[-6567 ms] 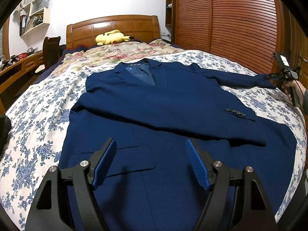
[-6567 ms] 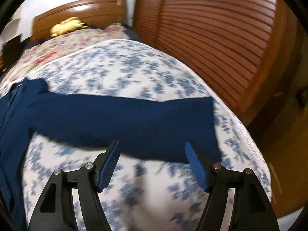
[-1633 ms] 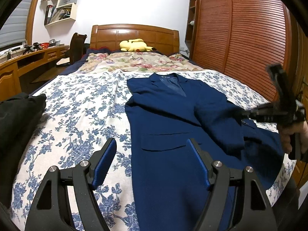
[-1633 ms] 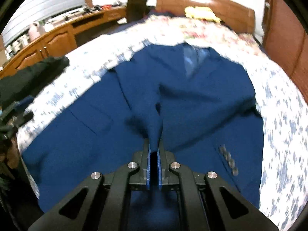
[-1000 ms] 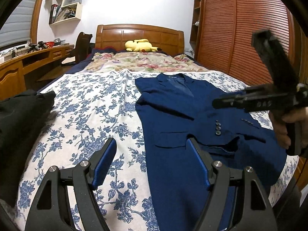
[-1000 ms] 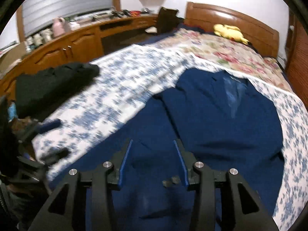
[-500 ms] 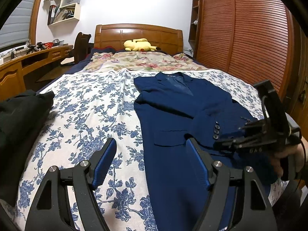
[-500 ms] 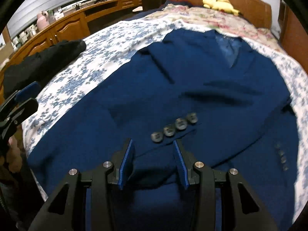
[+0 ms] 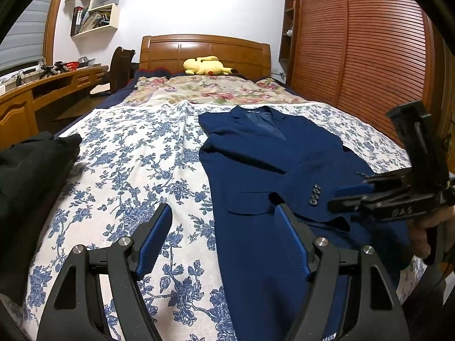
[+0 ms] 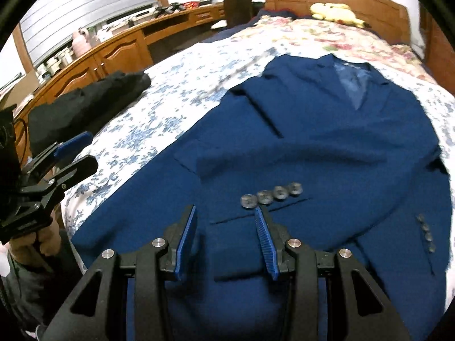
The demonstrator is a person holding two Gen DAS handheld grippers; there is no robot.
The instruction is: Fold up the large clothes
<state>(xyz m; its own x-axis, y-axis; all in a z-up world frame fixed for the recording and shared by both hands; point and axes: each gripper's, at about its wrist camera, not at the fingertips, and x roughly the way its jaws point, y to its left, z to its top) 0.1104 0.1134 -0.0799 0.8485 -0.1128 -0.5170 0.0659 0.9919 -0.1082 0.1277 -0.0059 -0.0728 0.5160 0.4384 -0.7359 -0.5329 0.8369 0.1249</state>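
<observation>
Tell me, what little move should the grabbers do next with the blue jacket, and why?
Probably the right gripper should back away from the jacket. Both sleeves already lie folded across its front, and the cuff with four buttons rests flat just ahead of the open, empty jaws. The left gripper is open too, over the bedsheet, so the bottom hem looks like the next fold.

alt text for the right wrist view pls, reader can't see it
A navy blazer lies face up on a blue-floral bedspread, one sleeve folded across its front with four cuff buttons showing. The right gripper hovers over that cuff, jaws apart and empty. The left gripper is at the left edge beside dark folded clothing.
</observation>
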